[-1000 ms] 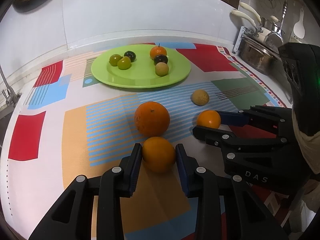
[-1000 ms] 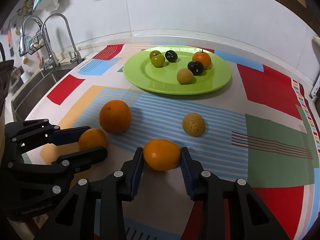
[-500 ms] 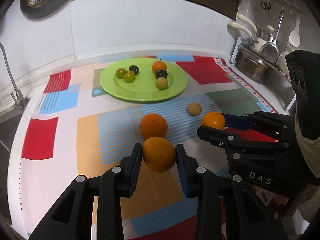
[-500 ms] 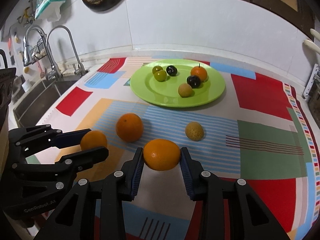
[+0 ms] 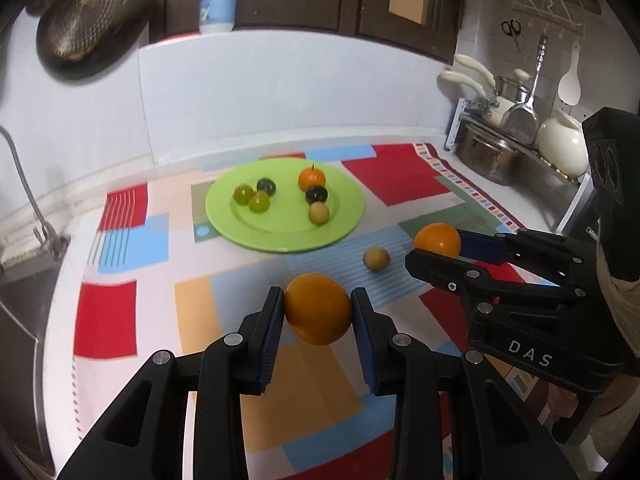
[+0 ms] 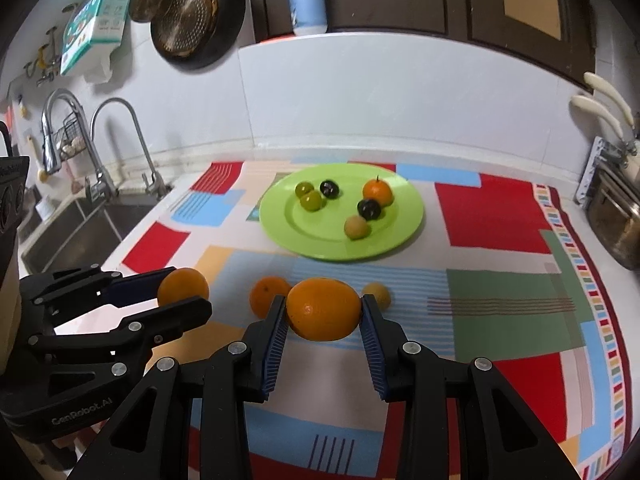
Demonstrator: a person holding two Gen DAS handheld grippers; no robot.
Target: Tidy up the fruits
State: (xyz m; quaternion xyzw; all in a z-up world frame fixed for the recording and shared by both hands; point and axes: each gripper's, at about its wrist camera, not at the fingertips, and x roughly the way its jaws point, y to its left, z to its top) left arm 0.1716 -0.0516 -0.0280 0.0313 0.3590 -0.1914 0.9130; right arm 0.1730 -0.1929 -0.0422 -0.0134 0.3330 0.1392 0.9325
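Left claw [image 5: 318,312] clamped on an orange [image 5: 318,309], right claw [image 6: 324,314] clamped on another orange [image 6: 323,309], both fruits up off the patterned cloth [image 6: 500,312] on the bench. Behind them a third orange [image 6: 267,294] and a small tan fruit [image 5: 376,259] lie on the cloth, apparently short of the green plate [image 5: 344,220] holding six small fruits

Home kitchen: sink [image 6: 76,228], faucet [image 6: 132,140], hanging strainer [image 6: 188,12], pots [image 5: 492,156].
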